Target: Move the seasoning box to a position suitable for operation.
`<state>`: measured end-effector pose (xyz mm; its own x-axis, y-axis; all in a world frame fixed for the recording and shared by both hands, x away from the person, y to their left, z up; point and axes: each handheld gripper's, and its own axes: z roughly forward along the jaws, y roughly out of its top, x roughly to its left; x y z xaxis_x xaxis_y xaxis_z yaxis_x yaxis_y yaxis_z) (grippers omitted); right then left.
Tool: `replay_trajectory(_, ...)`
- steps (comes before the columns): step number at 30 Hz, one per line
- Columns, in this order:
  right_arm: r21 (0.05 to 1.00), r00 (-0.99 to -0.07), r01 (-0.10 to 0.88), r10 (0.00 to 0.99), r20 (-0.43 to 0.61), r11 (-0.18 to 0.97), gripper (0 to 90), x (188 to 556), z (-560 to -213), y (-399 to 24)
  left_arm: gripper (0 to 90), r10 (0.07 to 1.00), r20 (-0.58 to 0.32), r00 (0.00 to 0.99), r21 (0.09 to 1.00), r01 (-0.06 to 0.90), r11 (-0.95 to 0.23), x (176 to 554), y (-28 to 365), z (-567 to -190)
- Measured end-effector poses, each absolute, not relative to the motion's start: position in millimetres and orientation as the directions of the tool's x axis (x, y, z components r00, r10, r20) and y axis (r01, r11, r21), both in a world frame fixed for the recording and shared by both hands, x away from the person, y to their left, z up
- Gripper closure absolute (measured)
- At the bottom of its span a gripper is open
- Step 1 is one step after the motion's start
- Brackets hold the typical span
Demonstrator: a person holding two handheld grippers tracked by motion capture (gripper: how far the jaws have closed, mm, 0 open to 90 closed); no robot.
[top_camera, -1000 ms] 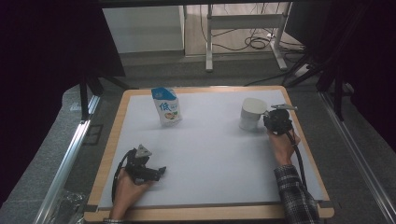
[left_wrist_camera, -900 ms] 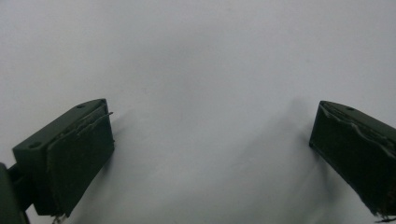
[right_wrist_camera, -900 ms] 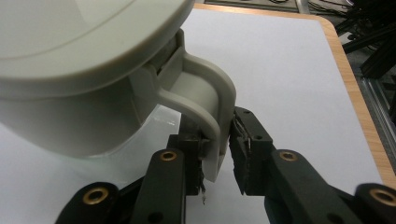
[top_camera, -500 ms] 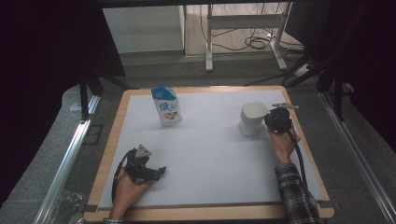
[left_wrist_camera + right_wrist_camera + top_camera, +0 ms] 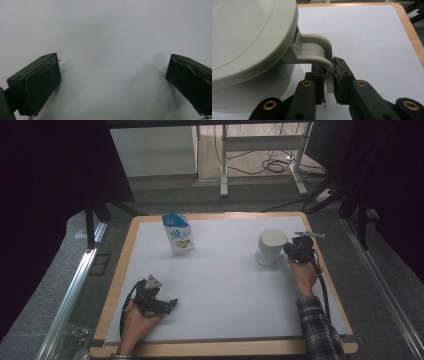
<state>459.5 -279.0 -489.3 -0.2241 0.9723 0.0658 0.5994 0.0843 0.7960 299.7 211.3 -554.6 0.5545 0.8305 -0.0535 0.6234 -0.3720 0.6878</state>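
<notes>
A pale lidded mug (image 5: 271,242) stands on the white mat at the right, and in the right gripper view its lid (image 5: 244,37) is close up. My right gripper (image 5: 287,249) (image 5: 329,72) is shut on the lower part of the mug's handle (image 5: 314,47). Its jaws have just been closing, with the handle between the pads. At the mat's near left my left gripper (image 5: 172,304) (image 5: 113,60) lies low over the bare mat. It is open, with nothing between its jaws.
A blue-and-white printed pouch (image 5: 178,234) stands upright at the back left of the mat. The wooden table edge (image 5: 220,348) frames the mat (image 5: 225,290). Beyond the table are dark floor, desk legs and cables.
</notes>
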Motion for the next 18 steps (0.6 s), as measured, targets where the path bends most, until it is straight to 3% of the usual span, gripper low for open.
replay_trajectory(18,0.799,-0.276,0.597,0.954,0.118,0.074,79.6,445.6,-481.3,-277.2,0.0,0.831,-0.054,0.554,0.688,0.623,-0.371,299.6,211.2,-554.7)
